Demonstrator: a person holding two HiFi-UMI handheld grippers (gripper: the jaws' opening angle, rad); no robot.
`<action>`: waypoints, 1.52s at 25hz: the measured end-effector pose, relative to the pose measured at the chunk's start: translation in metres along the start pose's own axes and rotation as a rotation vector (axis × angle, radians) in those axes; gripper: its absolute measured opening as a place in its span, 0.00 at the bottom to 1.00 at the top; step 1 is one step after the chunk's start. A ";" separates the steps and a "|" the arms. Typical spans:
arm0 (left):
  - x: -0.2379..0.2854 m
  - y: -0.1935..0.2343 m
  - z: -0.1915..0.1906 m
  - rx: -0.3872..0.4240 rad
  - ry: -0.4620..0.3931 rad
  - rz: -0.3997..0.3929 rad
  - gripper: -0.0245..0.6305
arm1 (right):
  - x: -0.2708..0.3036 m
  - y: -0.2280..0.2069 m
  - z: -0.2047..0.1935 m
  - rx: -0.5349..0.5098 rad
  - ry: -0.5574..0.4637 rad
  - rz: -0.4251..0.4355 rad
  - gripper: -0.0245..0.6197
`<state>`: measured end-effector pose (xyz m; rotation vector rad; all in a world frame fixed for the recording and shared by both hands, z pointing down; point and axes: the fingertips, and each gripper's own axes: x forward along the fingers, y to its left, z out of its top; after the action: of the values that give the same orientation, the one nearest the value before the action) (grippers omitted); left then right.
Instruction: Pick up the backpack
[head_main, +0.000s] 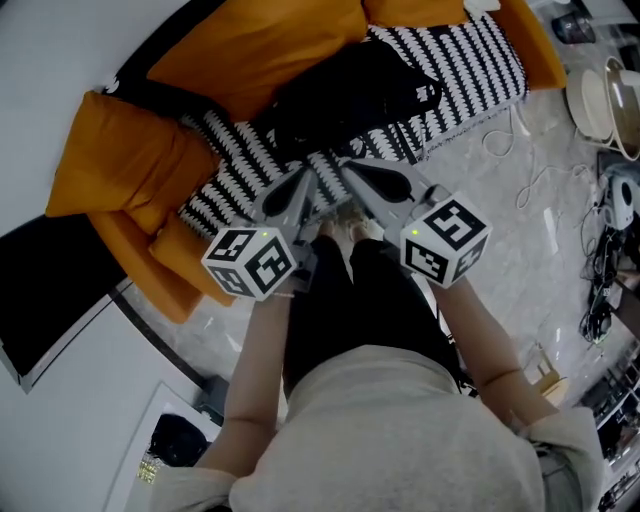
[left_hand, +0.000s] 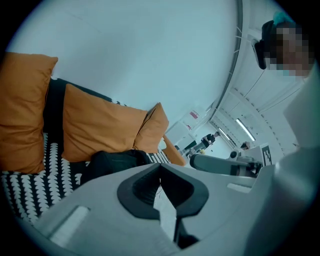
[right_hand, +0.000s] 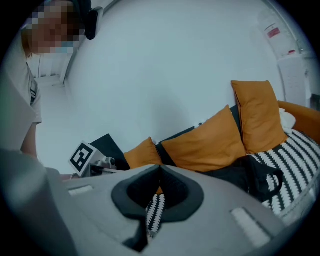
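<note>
Forward and downward, left claw (head_main: 307, 180), right claw (head_main: 346, 171), both pressed together, empty, pointing toward backpack (head_main: 350, 95)

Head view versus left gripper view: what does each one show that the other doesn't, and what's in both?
Only the head view: the marble floor with a white cable on it, and the person's forearms.
Only the left gripper view: the white wall, the ceiling lights, and a close look at the left gripper with its tongs shut and empty.
Both: the black backpack on the black-and-white sofa cover, the orange cushions and the right gripper.
</note>
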<state>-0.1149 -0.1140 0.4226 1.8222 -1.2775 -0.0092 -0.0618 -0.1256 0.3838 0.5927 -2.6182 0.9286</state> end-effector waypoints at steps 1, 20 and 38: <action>0.004 0.004 -0.004 -0.008 0.018 -0.001 0.05 | 0.003 -0.004 -0.003 0.010 0.003 -0.008 0.04; 0.071 0.094 -0.062 -0.061 0.006 0.091 0.05 | 0.064 -0.082 -0.079 0.119 0.041 -0.023 0.04; 0.134 0.154 -0.104 -0.086 0.067 0.129 0.05 | 0.104 -0.126 -0.125 0.152 0.073 -0.033 0.04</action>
<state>-0.1203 -0.1601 0.6472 1.6513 -1.3250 0.0658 -0.0754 -0.1623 0.5857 0.6250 -2.4812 1.1249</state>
